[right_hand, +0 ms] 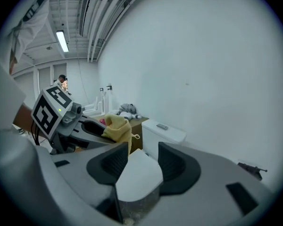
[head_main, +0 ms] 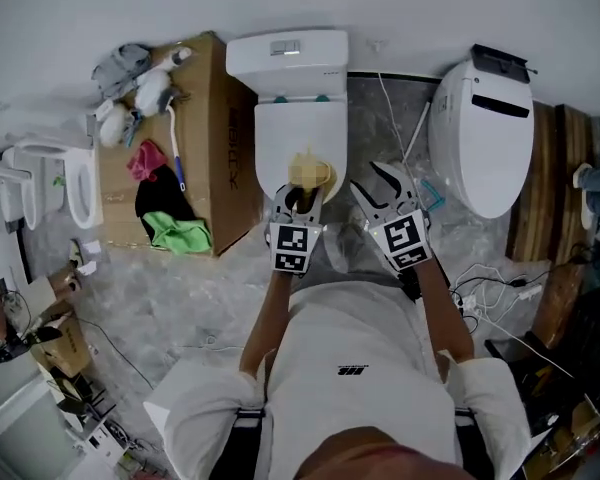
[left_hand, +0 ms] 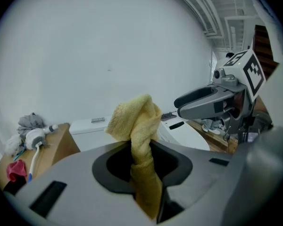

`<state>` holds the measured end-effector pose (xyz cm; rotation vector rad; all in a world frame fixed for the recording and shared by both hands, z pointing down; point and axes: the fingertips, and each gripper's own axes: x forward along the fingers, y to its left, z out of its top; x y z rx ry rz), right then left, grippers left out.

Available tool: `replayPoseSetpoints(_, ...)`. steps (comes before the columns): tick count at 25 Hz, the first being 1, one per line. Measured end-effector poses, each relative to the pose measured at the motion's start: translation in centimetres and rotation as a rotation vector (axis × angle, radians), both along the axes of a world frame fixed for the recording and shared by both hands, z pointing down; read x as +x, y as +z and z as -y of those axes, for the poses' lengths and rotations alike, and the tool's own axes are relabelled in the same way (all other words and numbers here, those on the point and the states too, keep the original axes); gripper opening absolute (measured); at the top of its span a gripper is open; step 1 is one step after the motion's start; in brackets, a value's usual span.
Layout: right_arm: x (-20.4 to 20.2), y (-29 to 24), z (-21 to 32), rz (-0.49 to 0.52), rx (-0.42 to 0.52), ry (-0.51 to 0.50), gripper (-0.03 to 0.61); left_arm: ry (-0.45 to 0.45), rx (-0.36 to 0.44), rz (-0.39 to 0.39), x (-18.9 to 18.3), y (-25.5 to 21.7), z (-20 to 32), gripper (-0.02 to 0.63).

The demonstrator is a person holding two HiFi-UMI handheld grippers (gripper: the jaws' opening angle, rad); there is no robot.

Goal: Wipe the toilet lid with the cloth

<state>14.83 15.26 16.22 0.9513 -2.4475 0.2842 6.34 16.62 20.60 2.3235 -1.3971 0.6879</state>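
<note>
The left gripper fingers clamp the crumpled yellow cloth, its lower end hidden between them; the right gripper fingers stand apart, empty, the white toilet lid just ahead

No real words can be read here. The brown cardboard box has dark letters down its side, but they are too small to read. The person's white shirt has a small black mark on the chest, and that is too small to read too. The left marker cube, on the left tongs, shows a black and white square pattern, not letters. The right marker cube, on the right tongs, shows another such pattern.
</note>
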Motion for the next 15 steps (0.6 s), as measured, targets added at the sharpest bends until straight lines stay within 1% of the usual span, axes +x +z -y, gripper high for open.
replayPoseSetpoints(5,-0.3,-3.1,0.1,0.03,0.031,-0.04,0.216,-0.028,0.065,0.018,-0.2,-3.6,0.4,0.109)
replayPoseSetpoints(7,-0.4,-4.2,0.2,0.048,0.044,-0.051,0.216,-0.052,0.094,0.023,-0.5,-4.9,0.5,0.109)
replayPoseSetpoints(10,-0.4,-5.6,0.1,0.065,0.066,-0.072,0.216,-0.1,0.129,0.005,-0.9,-6.8,0.3,0.109)
replayPoseSetpoints(15,0.3,-7.4,-0.6,0.074,0.094,-0.075,0.216,-0.09,0.165,0.019,-0.2,-8.8,-1.0,0.109)
